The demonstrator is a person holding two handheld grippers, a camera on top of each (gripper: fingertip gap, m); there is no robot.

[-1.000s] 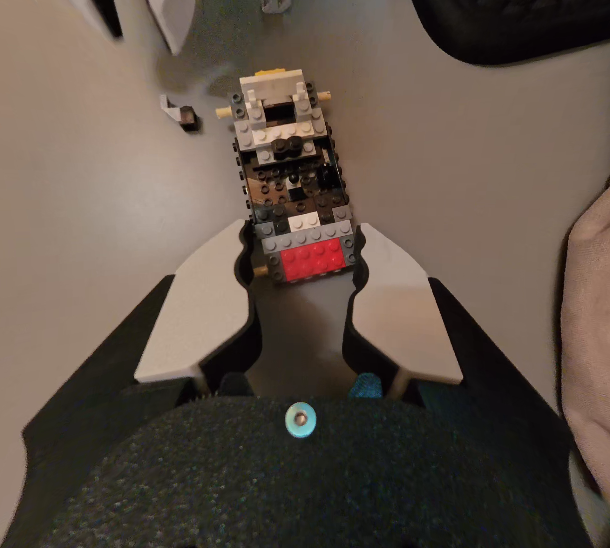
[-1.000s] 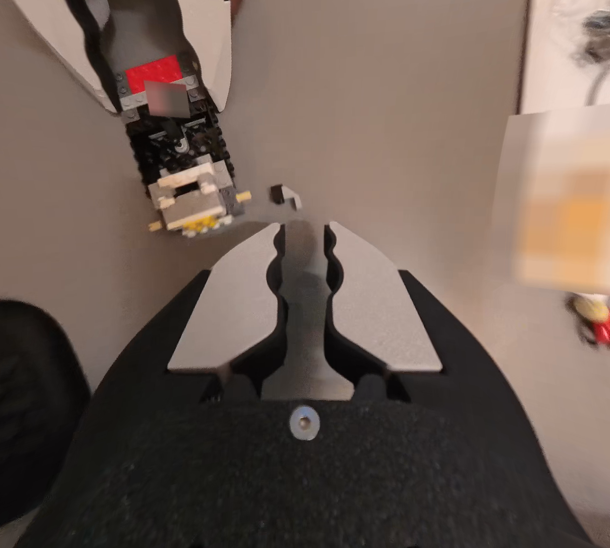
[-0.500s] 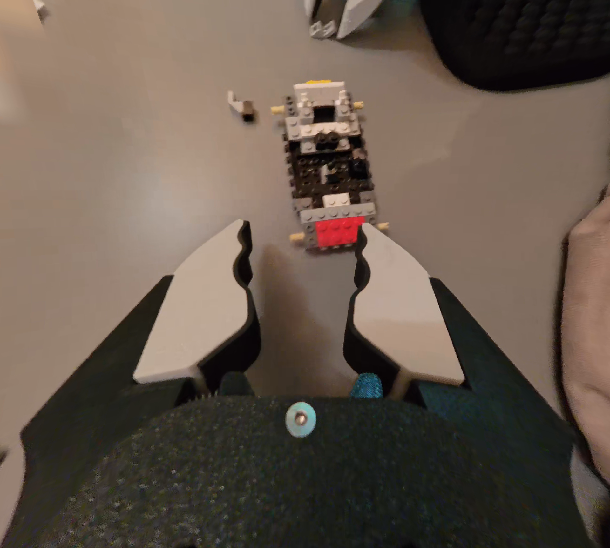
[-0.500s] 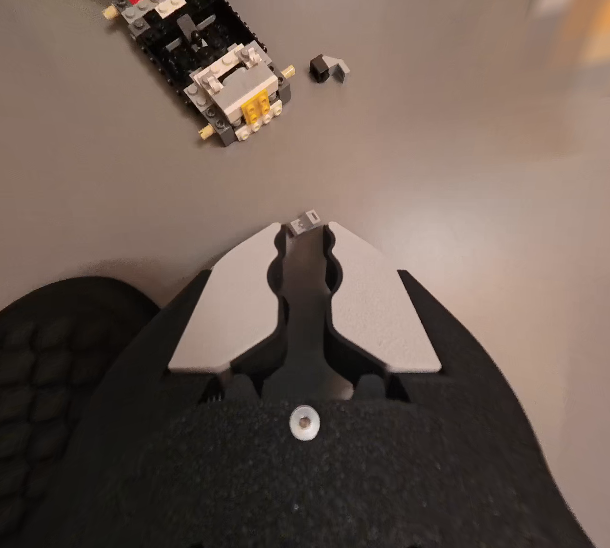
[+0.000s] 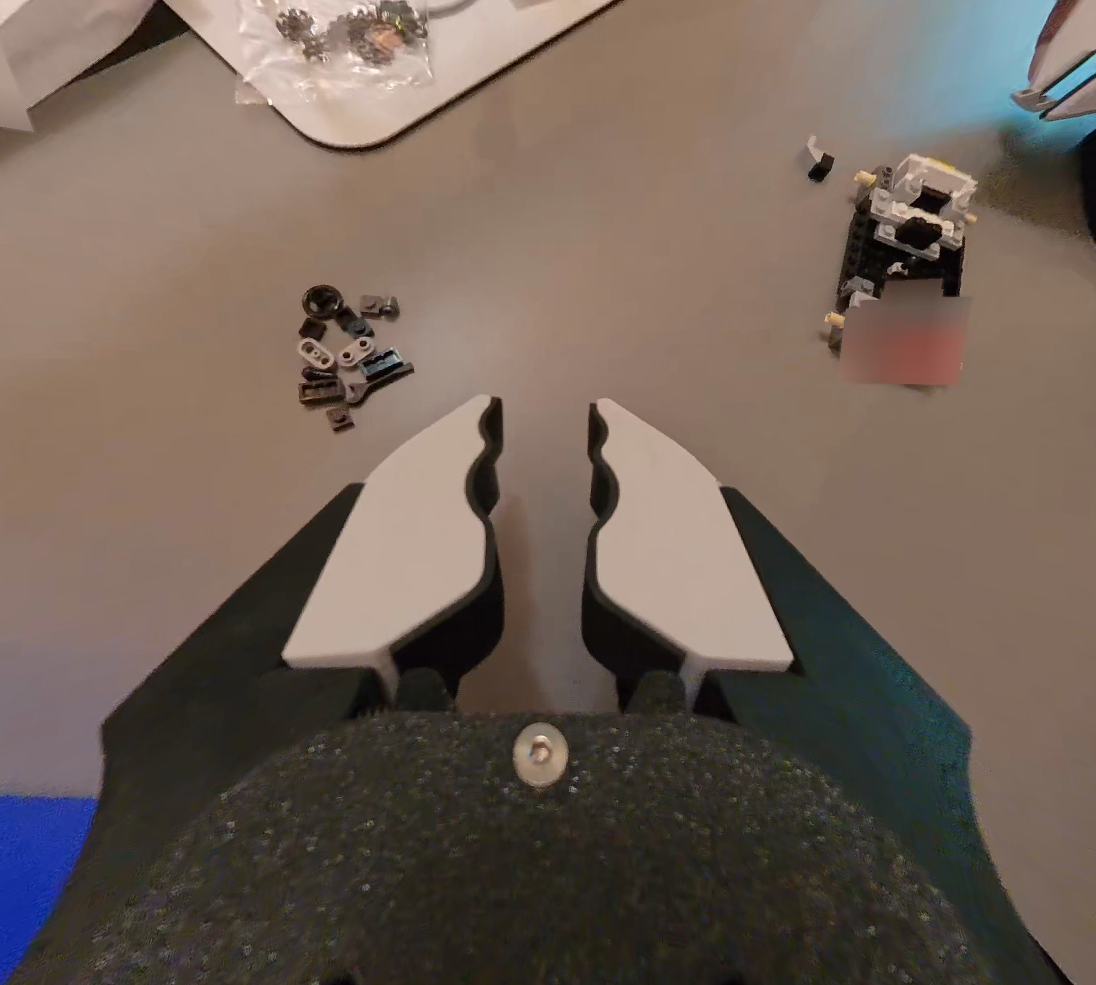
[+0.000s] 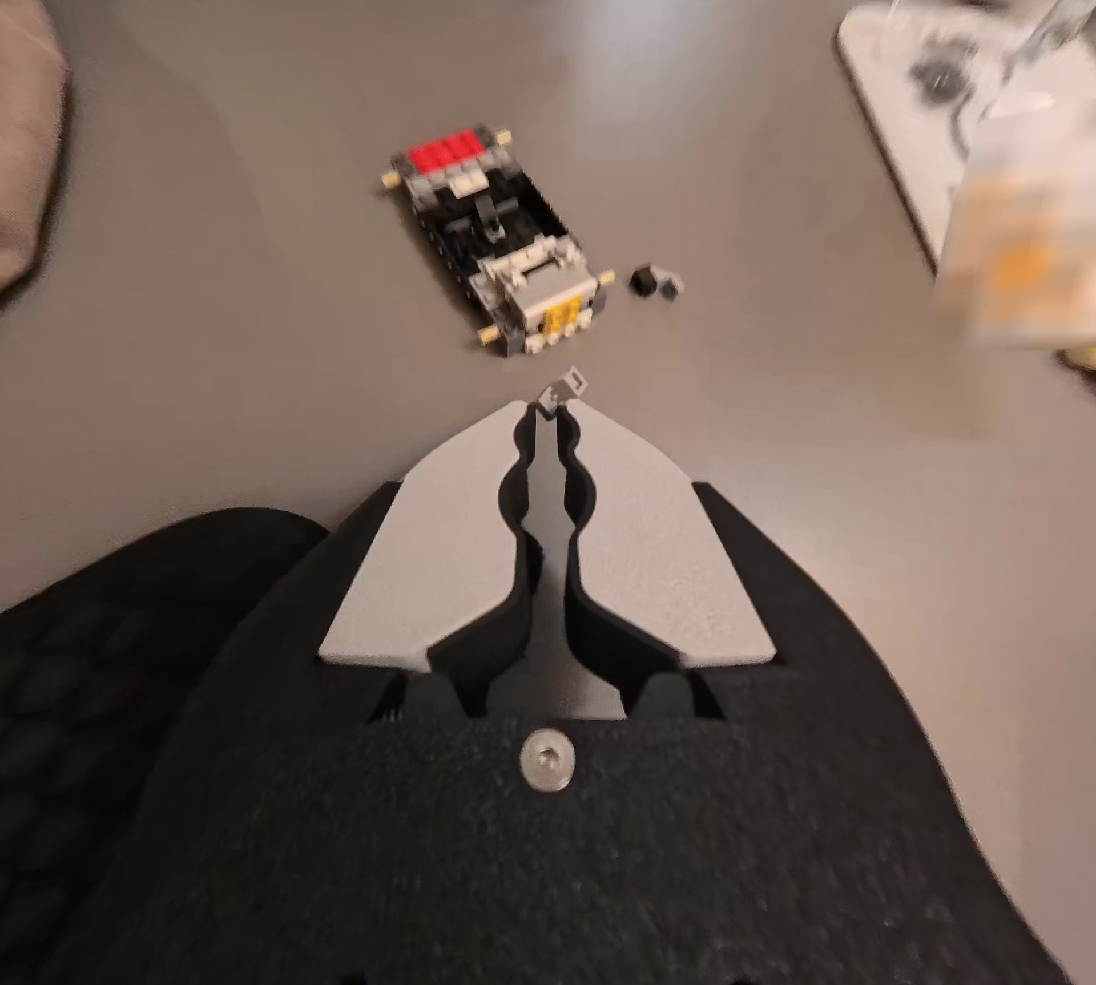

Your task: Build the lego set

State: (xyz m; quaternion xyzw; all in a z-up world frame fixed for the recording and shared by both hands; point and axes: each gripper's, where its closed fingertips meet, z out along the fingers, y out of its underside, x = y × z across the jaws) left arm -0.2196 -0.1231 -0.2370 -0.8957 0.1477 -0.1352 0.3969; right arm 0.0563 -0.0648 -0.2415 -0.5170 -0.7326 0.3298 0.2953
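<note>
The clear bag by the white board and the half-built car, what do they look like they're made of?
Clear bag: thin glossy plastic film, judging by its crinkles and glare, with dark parts showing through. Half-built car: hard moulded plastic bricks with studded tops, likely smooth, though that view is blurred.

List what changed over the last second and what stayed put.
The left gripper let go of the lego car, backed away and swung toward the loose pieces. The right gripper picked up a small grey piece and pulled back. The car stayed on the table.
</note>
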